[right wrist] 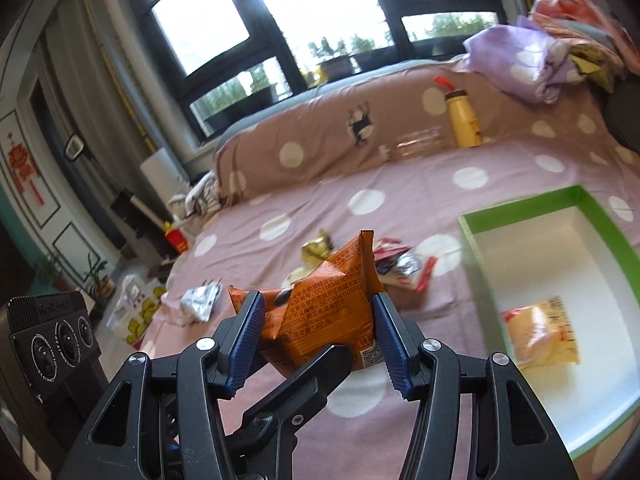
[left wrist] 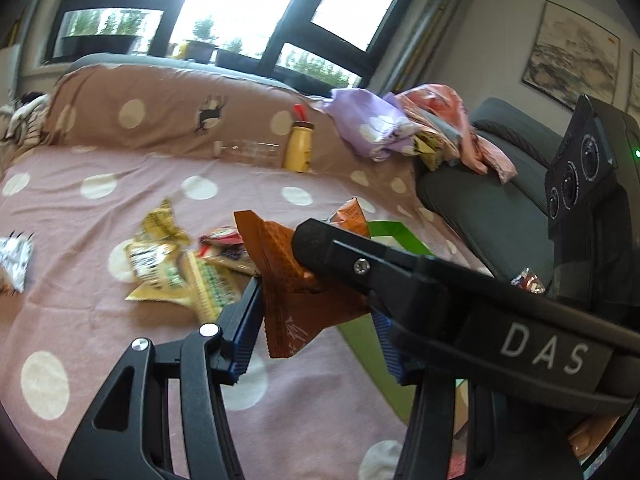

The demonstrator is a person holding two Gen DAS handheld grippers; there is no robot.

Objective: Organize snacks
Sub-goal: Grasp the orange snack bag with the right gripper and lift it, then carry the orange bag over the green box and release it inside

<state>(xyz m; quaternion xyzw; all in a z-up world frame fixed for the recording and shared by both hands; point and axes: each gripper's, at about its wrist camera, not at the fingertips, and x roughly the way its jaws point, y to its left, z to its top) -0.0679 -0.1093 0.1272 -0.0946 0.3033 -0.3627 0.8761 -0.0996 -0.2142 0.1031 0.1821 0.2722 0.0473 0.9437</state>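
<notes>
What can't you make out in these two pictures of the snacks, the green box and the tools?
- Green box: left wrist view, mostly hidden behind the right tool.
- Orange snack packet: same view, its right part hidden by that tool.
- Loose snacks on the bedspread: blurred, labels unreadable.
- Yellow packet in the box: right wrist view, print blurred.
- Box's near corner: cut off by the frame edge.

Black grippers, ribbed blue fingers [right wrist: 248, 336]

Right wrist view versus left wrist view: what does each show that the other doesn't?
Only the right wrist view: the yellow packet lying inside the green box. Only the left wrist view: the framed painting on the wall. Both: the orange snack packet gripped by both hand-held grippers, the polka-dot bedspread, and the yellow bottle.
</notes>
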